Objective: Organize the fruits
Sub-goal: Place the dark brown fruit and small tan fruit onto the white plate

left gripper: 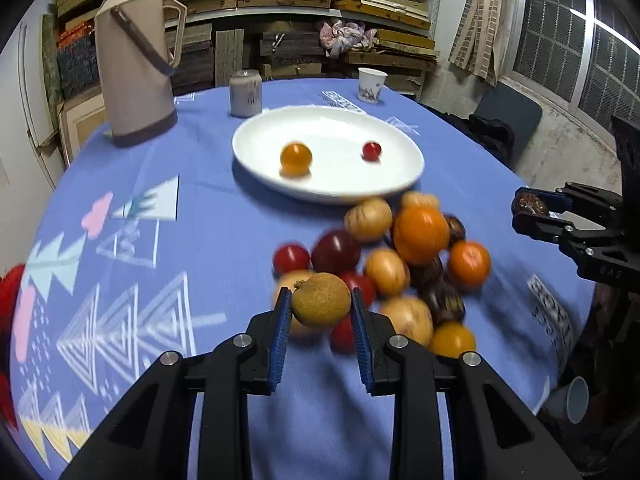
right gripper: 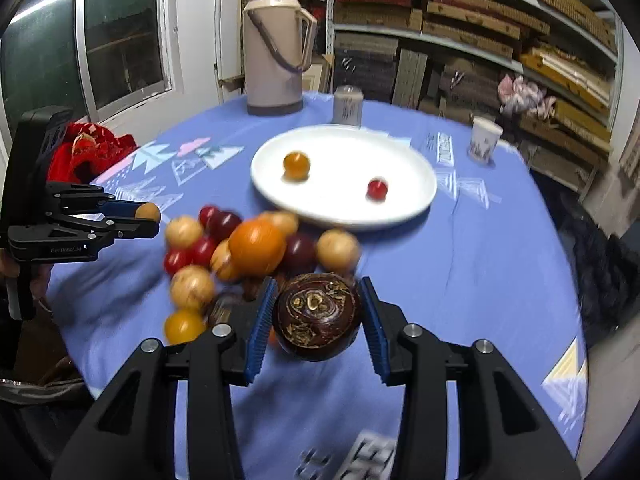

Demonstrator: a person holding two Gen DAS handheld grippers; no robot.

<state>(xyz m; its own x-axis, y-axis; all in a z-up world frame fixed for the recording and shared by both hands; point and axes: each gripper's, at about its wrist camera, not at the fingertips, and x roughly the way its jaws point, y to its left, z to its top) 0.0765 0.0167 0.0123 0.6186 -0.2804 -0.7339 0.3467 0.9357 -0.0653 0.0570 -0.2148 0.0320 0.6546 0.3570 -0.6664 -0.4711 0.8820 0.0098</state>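
Left wrist view: the left gripper [left gripper: 321,312] is clamped on a tan longan [left gripper: 321,300], lifted above the fruit pile [left gripper: 400,264] sitting mid-table by the near rim of the white plate [left gripper: 260,160]. The plate already has a yellow tomato [left gripper: 296,158] and a red cherry tomato [left gripper: 371,151].

Right wrist view: the right gripper [right gripper: 318,316] is squeezed onto a dark brown water chestnut [right gripper: 318,316], up off the blue tablecloth [right gripper: 480,280], near side of the pile. The thermos [right gripper: 274,48] stands at the far edge.

Readable marks: one brand name only.
"GenRobot.AI" in pale letters on the black side of the left gripper [right gripper: 148,218], right wrist view; printing on the tablecloth [right gripper: 500,264] too blurred to read.
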